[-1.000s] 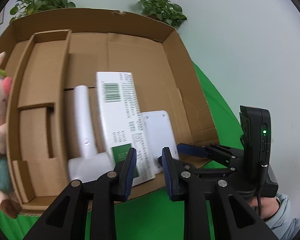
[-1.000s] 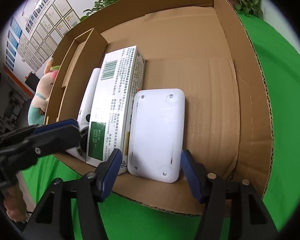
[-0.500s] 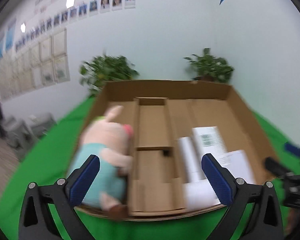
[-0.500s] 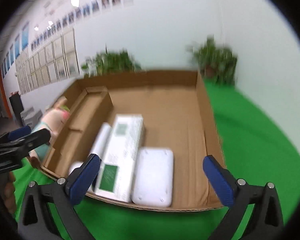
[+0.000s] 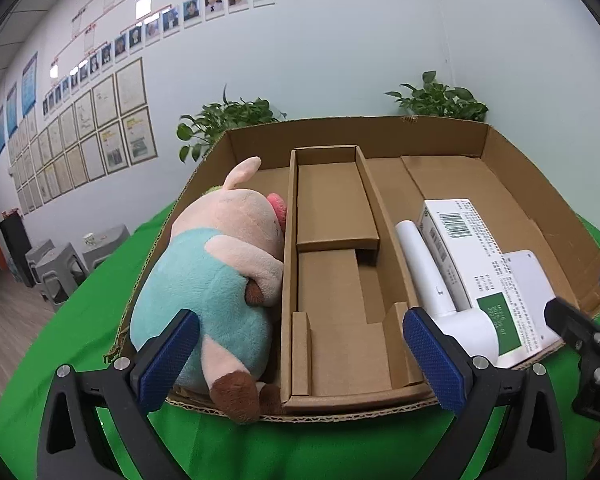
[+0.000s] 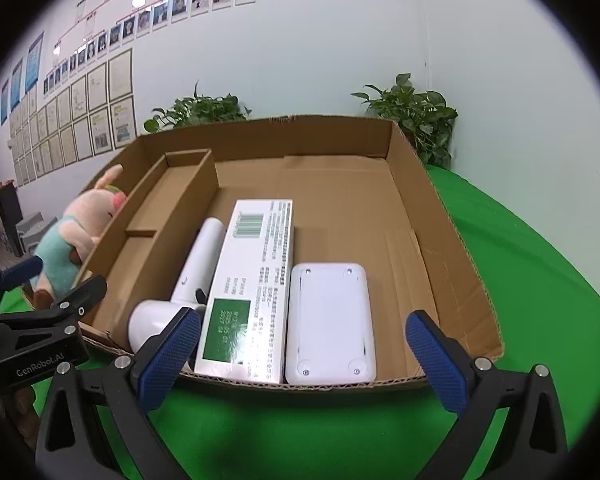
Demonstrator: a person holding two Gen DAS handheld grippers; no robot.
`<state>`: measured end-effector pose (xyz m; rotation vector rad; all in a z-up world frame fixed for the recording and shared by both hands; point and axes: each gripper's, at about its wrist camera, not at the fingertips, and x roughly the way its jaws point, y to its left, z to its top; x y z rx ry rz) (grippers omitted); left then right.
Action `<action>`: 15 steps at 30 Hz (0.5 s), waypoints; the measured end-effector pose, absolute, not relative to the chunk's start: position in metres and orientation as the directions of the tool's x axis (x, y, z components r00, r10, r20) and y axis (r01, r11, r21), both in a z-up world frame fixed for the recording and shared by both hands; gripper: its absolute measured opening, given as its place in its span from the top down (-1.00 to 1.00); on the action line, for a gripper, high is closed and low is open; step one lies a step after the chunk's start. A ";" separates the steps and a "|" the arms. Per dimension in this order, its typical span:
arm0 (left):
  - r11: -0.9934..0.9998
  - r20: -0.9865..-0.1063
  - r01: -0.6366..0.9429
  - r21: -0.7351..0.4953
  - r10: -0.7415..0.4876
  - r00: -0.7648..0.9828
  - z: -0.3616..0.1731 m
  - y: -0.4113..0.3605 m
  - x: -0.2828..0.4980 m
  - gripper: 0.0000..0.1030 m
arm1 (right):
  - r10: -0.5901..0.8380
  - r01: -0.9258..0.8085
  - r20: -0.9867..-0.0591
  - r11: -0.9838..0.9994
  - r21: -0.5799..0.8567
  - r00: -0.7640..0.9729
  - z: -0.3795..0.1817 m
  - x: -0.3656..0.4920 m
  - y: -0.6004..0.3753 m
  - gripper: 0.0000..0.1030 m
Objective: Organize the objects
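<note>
Objects for organizing are all seen lying inside the cardboard tray (image 5: pixel 512 168) on the green worktop (image 5: pixel 80 344).

From the left wrist view, the left claw (image 5: pixel 300 356) is held wide open with nothing between its pads, just short of the tray's near edge. The plush pig (image 5: pixel 216 280) fills the left compartment, directly ahead of the claw's left finger, its long axis running from near to far. The divided middle compartment is bare. To the right, the white handheld device (image 5: pixel 440 276), the white carton (image 5: pixel 472 256) and the white flat box (image 5: pixel 532 280) are laid side by side, lengthwise from near to far; the right claw's tip is glimpsed at the right edge.

From the right wrist view, the right claw (image 6: pixel 300 356) is likewise spread wide and empty. The carton (image 6: pixel 252 280) and flat box (image 6: pixel 330 320) are framed between its fingers, touching each other, with the handheld device (image 6: pixel 184 284) against the carton's left side. The pig (image 6: pixel 76 236) sits far to the left, beyond the left claw (image 6: pixel 40 284).

The pig is judged nearer the left hand, the three white items nearer the right.
</note>
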<state>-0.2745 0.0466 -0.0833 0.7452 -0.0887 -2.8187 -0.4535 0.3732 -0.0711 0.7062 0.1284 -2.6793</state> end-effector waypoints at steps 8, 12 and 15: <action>-0.964 -0.458 0.213 0.157 -0.262 -0.849 -0.093 0.050 -0.275 -0.99 | -0.292 0.366 -0.531 -0.930 -0.037 -0.795 -0.089 -0.453 0.362 -0.99; -0.962 -0.461 0.216 0.169 -0.271 -0.845 -0.093 0.050 -0.277 -0.99 | -0.282 0.361 -0.532 -0.932 -0.047 -0.799 -0.088 -0.453 0.361 -0.99; -0.960 -0.463 0.217 0.176 -0.276 -0.842 -0.092 0.049 -0.277 -0.99 | -0.281 0.360 -0.533 -0.932 -0.048 -0.798 -0.088 -0.454 0.362 -0.99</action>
